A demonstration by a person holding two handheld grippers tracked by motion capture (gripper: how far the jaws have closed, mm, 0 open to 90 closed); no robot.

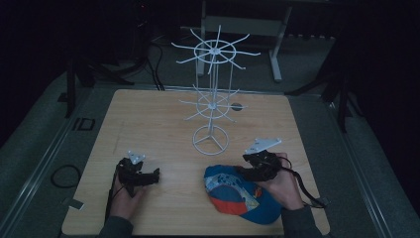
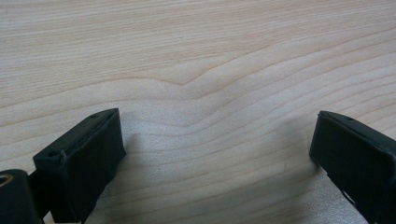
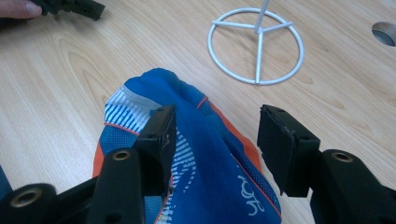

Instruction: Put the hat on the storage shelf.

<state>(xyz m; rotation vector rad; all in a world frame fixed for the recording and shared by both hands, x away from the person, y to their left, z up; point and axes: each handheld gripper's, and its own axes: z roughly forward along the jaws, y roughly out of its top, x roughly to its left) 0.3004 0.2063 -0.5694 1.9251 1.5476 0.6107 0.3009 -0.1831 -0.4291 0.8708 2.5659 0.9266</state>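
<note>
A blue cap (image 1: 237, 194) with orange trim and white stripes lies on the wooden table (image 1: 148, 124) at the front right. My right gripper (image 1: 246, 171) is low over its right side. In the right gripper view the jaws of the right gripper (image 3: 215, 121) straddle a raised blue fold of the cap (image 3: 205, 154): the left pad lies against the cloth, the right pad stands apart from it. My left gripper (image 1: 156, 174) rests at the front left, and in its own view the left gripper (image 2: 219, 119) stands wide open over bare wood.
A white wire display rack (image 1: 212, 106) with two tiers of hooks stands mid-table behind the cap, its ring base (image 3: 256, 46) just beyond my right jaws. A round hole (image 3: 385, 32) sits in the tabletop behind it. The surroundings are dark.
</note>
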